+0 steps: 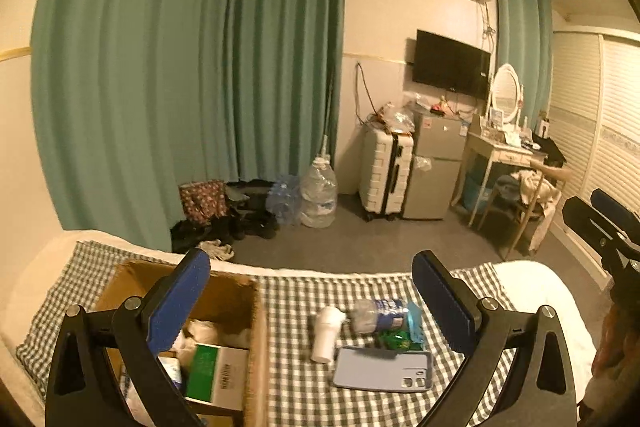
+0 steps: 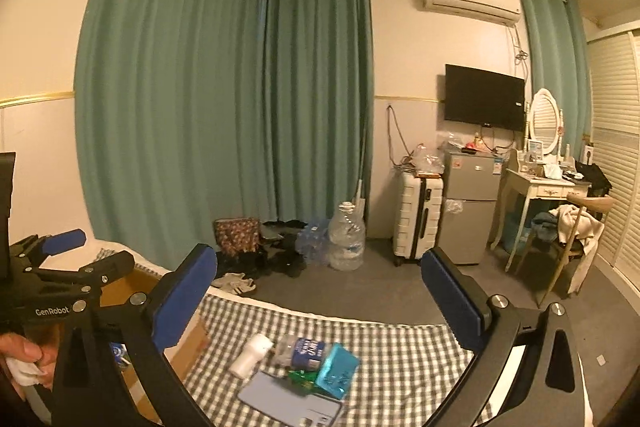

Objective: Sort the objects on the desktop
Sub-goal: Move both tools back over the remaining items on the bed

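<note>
Both the left gripper (image 1: 311, 291) and the right gripper (image 2: 319, 281) hang wide apart, holding nothing, above the checkered cloth (image 1: 296, 399); right of the cardboard box (image 1: 256, 311) lie a phone case (image 1: 383, 369) and a crushed bottle (image 1: 378, 314).

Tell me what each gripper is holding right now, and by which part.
Nothing is held. The left gripper and right gripper both have their jaws wide open and empty, above the checkered cloth where the phone and other items lie.

Bare green-checked cloth (image 1: 304, 399) lies between the open cardboard box (image 1: 240, 291) and the cluster of a white cylindrical bottle (image 1: 326, 333), a crushed clear plastic bottle (image 1: 374, 315) and a pale blue phone case (image 1: 382, 369). The box wall blocks the left.
</note>
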`<state>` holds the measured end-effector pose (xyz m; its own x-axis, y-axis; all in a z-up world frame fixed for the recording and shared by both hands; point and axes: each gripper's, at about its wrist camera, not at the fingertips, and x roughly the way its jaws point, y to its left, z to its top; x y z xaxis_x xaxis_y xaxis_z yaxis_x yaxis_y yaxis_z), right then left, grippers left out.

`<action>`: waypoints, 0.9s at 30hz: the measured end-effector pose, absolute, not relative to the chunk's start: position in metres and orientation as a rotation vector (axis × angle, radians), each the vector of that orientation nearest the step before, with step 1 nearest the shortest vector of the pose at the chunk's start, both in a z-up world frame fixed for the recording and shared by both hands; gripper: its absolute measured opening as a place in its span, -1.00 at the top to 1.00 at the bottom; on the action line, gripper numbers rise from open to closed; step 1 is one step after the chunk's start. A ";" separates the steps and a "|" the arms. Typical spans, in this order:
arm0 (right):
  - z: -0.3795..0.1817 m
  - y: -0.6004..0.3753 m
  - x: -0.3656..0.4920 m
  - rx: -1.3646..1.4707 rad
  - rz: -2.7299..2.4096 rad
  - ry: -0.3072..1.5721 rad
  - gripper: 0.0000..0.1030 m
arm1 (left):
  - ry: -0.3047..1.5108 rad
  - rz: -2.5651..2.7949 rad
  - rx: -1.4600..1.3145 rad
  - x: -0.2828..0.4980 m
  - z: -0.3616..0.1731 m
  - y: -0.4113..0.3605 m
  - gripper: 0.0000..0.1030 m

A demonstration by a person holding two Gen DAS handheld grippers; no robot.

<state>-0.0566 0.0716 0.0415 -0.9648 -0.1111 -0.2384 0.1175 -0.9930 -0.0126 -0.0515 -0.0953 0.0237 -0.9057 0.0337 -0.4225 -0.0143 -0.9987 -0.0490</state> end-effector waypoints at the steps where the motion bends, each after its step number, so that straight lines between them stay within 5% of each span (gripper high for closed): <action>1: 0.039 0.075 -0.059 0.374 -3.009 0.036 -1.00 | -0.057 3.035 -0.690 -0.055 0.020 -0.091 -1.00; 16: -0.076 0.126 -0.113 0.835 -2.953 0.008 -1.00 | 0.013 2.954 -0.982 -0.126 -0.058 -0.046 -1.00; 27: -0.160 0.113 -0.158 1.117 -2.789 0.165 -0.91 | 0.077 2.893 -1.215 -0.165 -0.130 -0.041 -1.00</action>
